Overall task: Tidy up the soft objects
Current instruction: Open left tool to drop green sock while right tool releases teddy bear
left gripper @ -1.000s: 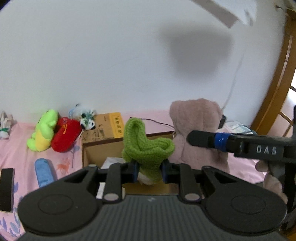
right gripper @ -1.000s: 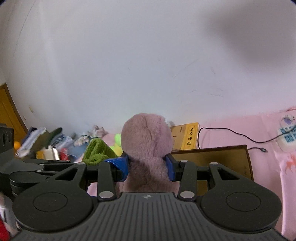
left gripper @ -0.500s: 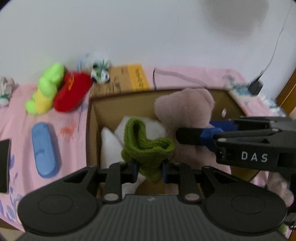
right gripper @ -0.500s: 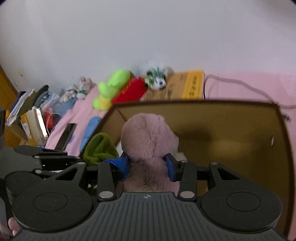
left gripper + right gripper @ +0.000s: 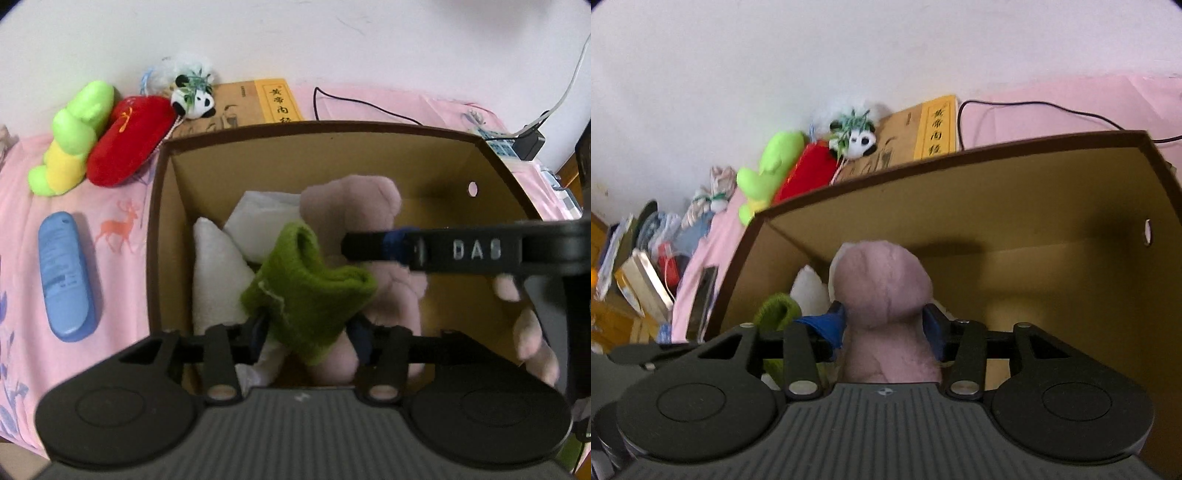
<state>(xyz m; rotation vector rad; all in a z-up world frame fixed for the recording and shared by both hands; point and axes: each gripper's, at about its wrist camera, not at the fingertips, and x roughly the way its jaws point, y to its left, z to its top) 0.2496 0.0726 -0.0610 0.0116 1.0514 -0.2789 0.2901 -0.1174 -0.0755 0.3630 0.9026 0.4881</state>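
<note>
White raised letters "DAS" on black plastic finger bar of right gripper [image 5: 476, 250], seen from left wrist. Vertical black Chinese characters "黄帝内经" on yellow spine strip of tan book [image 5: 277, 101], behind brown cardboard box [image 5: 236, 129]; same strip readable from right wrist. Print on flat blue oblong packet [image 5: 65, 277] too blurred to read.

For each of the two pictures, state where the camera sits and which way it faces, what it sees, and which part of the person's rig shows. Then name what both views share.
Left wrist: on the left gripper, facing down into the cardboard box; jaws opening around the green knit item; right gripper crosses in.
Right wrist: on the right gripper, facing into the box; jaws opening, pink plush between.
Shared: box, pink plush, green item, panda toy.
</note>
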